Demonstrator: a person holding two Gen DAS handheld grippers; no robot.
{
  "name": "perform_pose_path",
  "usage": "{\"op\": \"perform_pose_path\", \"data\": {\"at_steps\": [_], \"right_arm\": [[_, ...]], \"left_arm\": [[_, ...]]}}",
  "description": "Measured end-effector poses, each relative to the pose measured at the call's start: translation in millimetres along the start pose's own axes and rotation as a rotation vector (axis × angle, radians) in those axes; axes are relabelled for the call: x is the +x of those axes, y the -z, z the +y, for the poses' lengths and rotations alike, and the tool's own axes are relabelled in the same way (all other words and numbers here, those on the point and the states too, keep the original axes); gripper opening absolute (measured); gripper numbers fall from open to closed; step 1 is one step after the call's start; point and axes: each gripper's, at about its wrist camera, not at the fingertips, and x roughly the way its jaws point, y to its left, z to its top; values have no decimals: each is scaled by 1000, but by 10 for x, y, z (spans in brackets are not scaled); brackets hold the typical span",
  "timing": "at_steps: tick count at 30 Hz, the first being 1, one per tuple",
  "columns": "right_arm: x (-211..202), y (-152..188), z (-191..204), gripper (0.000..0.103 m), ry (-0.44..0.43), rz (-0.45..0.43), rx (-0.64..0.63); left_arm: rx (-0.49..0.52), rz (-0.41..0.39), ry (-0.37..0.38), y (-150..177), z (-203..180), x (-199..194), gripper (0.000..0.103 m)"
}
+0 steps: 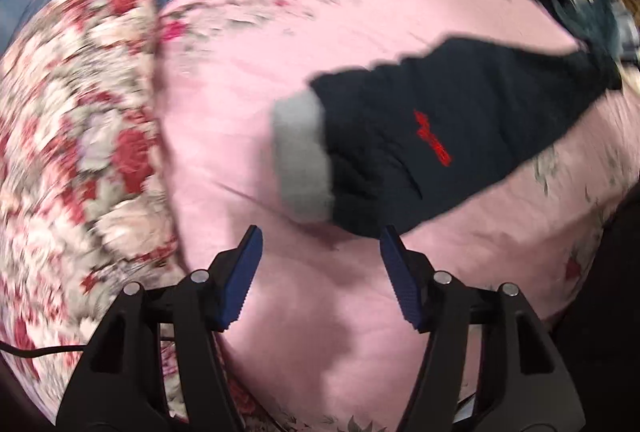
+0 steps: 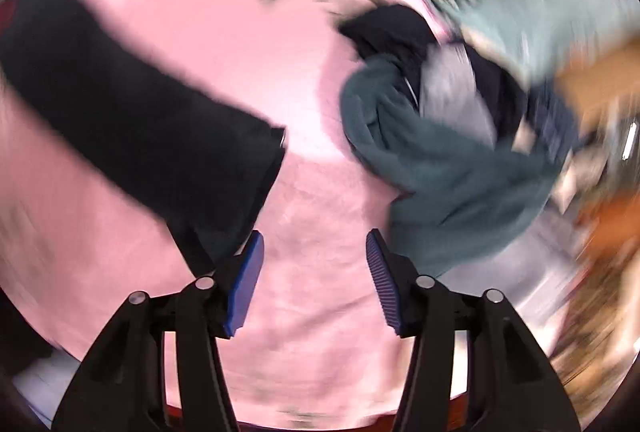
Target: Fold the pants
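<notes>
well, the pants (image 1: 460, 136) are dark navy, soft knit, folded into a long tapering strip with a grey ribbed waistband (image 1: 302, 164) at the wide end and small red stitching (image 1: 432, 138) on the cloth; they lie flat across the pink floral sheet (image 1: 320, 32) of the bed. both views are smeared with blur. the left gripper (image 1: 321, 268) hovers just short of the waistband end, its blue ridged fingers (image 1: 248, 272) spread apart with nothing between them. the right gripper (image 2: 315, 274) hangs over bare pink sheet (image 2: 320, 292), fingers (image 2: 382, 276) likewise apart and holding nothing, the strip's narrow end (image 2: 224, 192) just beside its left finger. a rumpled heap of teal and grey clothes (image 2: 440, 152) sits to the right, well clear of the pants. a quilted red-and-cream floral pillow (image 1: 76, 152) lies along the left.
</notes>
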Motion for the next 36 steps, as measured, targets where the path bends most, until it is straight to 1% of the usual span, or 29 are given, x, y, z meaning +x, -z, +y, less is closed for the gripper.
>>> {"op": "perform_pose_path", "data": {"at_steps": [1,2,3,4,6,8,9,10,11,12,13,15,16,17,18,19,20,21,23,24,25,26,27,29,30,31,32,33,36], "right_arm": [[31,-42,-143,54,-102,-1,136],[81,-79,-237,55,-178,1,226],[127,-110,-291,55,-235,2,304],[221,-167,-354,55,-261,9,376],[345,-244,-378,55,-255,24,447],[527,-344,-377,55,-324,76,495],[591,-392,-332,50,-387,112,502],[666,-459,-272,36,-462,160,490],[688,-526,-242,11,-498,174,473],[653,-609,-230,7,-515,167,456],[512,-722,-255,7,-523,108,440],[99,-866,-361,6,-559,-71,440],[-202,-893,-448,6,-583,-202,449],[-393,-880,-507,6,-591,-285,452],[-543,-847,-547,6,-576,-337,449],[-604,-788,-576,6,-558,-345,443],[-570,-719,-583,6,-537,-324,443],[-476,-634,-578,6,-510,-284,450],[-65,-348,-509,6,-424,-116,484],[74,-265,-469,9,-398,-55,492],[252,-166,-415,10,-377,19,525],[329,-133,-382,11,-379,45,556],[355,-146,-323,14,-396,43,592],[295,-259,-243,52,-442,-22,611],[251,-339,-211,75,-453,-58,619],[245,-422,-194,75,-463,-97,642],[286,-496,-187,75,-490,-98,661],[408,-576,-176,75,-529,-59,702],[709,-626,-219,75,-602,13,826]], "left_arm": [[-46,-21,7,-48,55,-44,63],[-89,-42,15,-118,77,-78,64],[-116,-64,26,-177,64,-94,65],[-132,-86,35,-238,49,-109,67],[-142,-139,47,-408,-86,-80,71],[-143,-158,56,-546,-201,19,71],[-150,-164,70,-613,-276,99,71],[-157,-163,76,-668,-355,176,71],[-162,-157,82,-722,-424,265,71],[-165,-153,87,-770,-467,349,71],[-168,-151,88,-808,-500,408,71],[-175,-147,100,-868,-543,516,71],[-176,-143,103,-876,-546,559,71],[-174,-134,101,-876,-556,613,71],[-173,-118,102,-867,-574,685,71],[-174,-106,101,-857,-579,730,71],[-176,-96,98,-834,-582,766,71],[-178,-82,97,-810,-585,823,71],[-175,-63,91,-779,-579,883,71],[-166,-56,84,-769,-594,906,72],[-156,-53,77,-766,-611,914,72],[-147,-50,69,-767,-628,920,72],[-141,-47,63,-769,-647,920,74],[-150,-45,60,-772,-665,917,77],[-161,-43,58,-770,-676,914,77],[-167,-44,59,-767,-677,908,77],[-174,-46,59,-762,-683,895,77],[-187,-48,65,-750,-691,873,77],[-202,-57,67,-721,-733,807,78]]}}
